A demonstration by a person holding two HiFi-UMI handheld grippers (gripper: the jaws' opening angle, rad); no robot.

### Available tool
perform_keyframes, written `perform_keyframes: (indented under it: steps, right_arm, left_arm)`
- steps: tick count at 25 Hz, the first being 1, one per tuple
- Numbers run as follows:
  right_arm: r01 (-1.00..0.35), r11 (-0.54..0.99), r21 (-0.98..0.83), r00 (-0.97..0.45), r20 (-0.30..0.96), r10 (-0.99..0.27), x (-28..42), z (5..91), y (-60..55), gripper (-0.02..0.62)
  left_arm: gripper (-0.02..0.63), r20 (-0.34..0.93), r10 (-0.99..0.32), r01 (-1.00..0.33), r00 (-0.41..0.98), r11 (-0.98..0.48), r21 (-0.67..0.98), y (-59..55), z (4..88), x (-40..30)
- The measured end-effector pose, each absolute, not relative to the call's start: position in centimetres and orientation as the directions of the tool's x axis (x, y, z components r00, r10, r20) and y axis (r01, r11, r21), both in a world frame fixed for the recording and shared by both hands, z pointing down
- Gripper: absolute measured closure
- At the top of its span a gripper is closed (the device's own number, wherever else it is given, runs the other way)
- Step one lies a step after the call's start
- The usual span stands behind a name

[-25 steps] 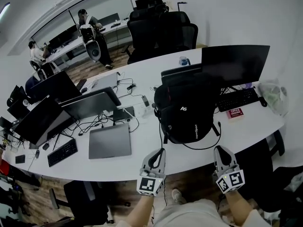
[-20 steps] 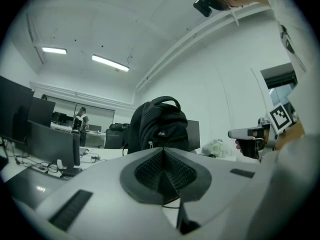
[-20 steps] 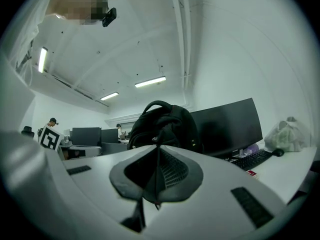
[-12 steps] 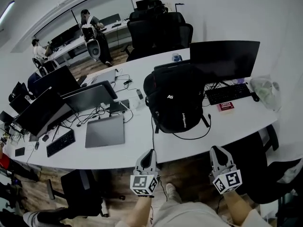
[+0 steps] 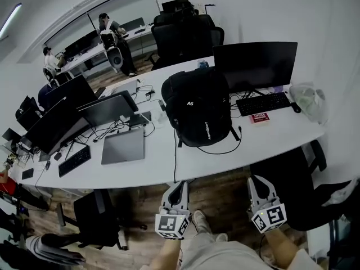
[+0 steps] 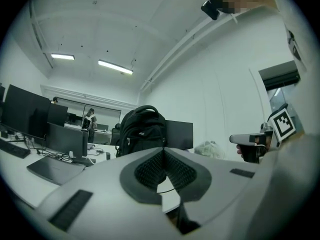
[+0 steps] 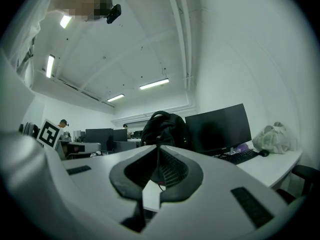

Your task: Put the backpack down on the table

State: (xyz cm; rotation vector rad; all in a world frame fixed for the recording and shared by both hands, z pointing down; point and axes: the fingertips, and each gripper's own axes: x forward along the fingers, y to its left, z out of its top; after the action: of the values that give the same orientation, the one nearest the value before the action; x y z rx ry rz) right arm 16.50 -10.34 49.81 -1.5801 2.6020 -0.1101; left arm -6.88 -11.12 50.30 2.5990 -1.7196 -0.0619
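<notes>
The black backpack stands upright on the white table, in front of a dark monitor, with a thin cord trailing from its base. Both grippers are over the wooden floor, well short of the table's near edge and apart from the backpack. My left gripper is shut with nothing in it, and so is my right gripper. In the left gripper view the backpack stands beyond the closed left gripper. In the right gripper view the backpack rises behind the closed right gripper.
A monitor, a keyboard, a red booklet and a plastic bag are right of the backpack. Laptops, cables and more monitors fill the table's left. Black chairs stand behind, one chair in front. People are at the far desks.
Both grippers have drawn back from the table's edge over the floor, so table and backpack now lie farther off. The backpack stays put on the table.
</notes>
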Motion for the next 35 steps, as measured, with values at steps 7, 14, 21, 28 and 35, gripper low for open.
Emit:
perform_keyframes:
  steps: [7, 14, 21, 28, 35]
  right_arm:
    - [-0.87, 0.478, -0.122, -0.476, -0.05, -0.878, 17.7, 50.1, -7.2, 0.568]
    - [-0.866, 0.478, -0.149, -0.475, -0.054, -0.878, 16.9, 50.6, -5.5, 0.568]
    - [-0.867, 0.479, -0.14, -0.473, -0.072, -0.878, 14.8, 49.3, -3.7, 0.568]
    - [-0.875, 0.461, -0.148, -0.452, -0.091, -0.887, 12.7, 47.7, -2.2, 0.568]
    - [-0.87, 0.468, -0.157, -0.465, -0.061, -0.883, 10.3, 47.9, -1.7, 0.569]
  left_arm:
    - [0.598, -0.005, -0.927, -0.926, 0.374, -0.374, 0.045, -8.1, 49.5, -5.5]
    - [0.598, -0.014, -0.927, -0.926, 0.375, -0.375, 0.028, -6.0, 49.3, -6.6]
    - [0.597, -0.027, -0.922, -0.921, 0.386, -0.387, 0.045, -4.6, 48.6, -8.1]
    - [0.598, -0.07, -0.901, -0.902, 0.427, -0.43, 0.036, -3.7, 46.9, -9.5]
    - [0.597, -0.068, -0.881, -0.881, 0.468, -0.471, 0.031, -2.5, 47.2, -9.9]
